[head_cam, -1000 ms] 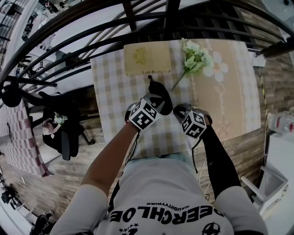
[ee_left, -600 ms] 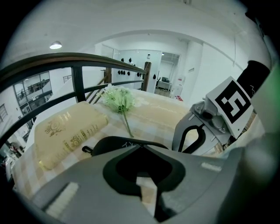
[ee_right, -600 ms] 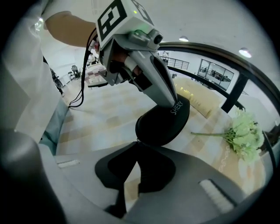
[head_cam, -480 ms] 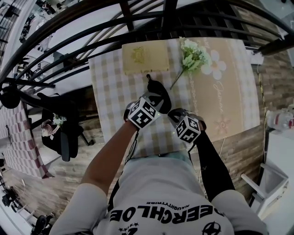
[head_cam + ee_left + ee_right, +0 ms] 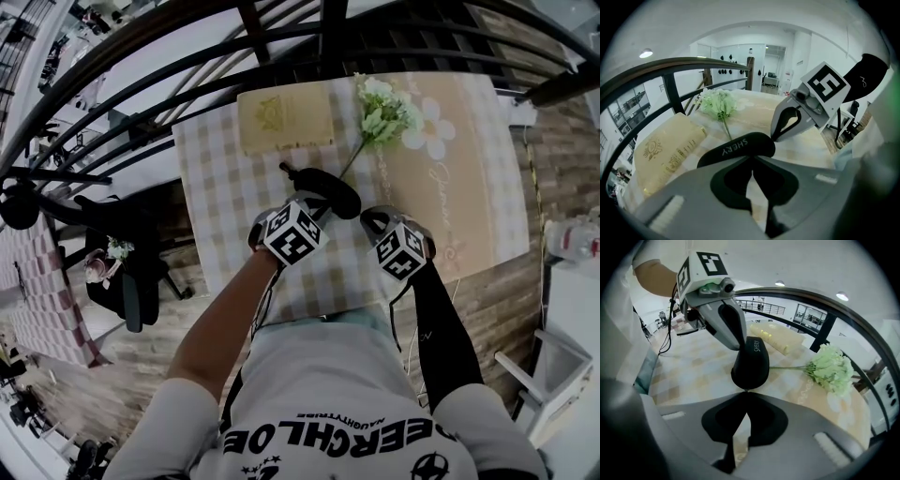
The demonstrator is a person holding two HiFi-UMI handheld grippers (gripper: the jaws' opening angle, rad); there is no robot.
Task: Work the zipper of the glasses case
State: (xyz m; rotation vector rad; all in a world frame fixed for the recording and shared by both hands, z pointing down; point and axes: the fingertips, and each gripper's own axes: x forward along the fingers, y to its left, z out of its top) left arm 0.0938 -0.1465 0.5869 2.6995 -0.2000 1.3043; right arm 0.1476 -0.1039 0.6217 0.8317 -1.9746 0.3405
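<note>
Black zip-up glasses case (image 5: pixel 326 193), "SHERY" printed on the shell, lies flat on the checked-cloth bench (image 5: pixel 216 202), roughly mid-bench and just on the person's side of a cream box (image 5: pixel 286 119) with a gold crest. The left gripper (image 5: pixel 753 161) has its jaws clamped on the case's end nearest the box, pinning it to the cloth. The right gripper (image 5: pixel 747 392) sits at the opposite end, jaws pressed together with their tips right against the case. A tiny dark tab shows at that spot, too small to tell whether it's the zipper pull. A sprig of pale green flowers (image 5: pixel 384 111) lies beyond, its stem running down to the case. To the right is a beige runner (image 5: pixel 469 187) with a daisy print. A black railing (image 5: pixel 187 56) curves past the bench's far side.
</note>
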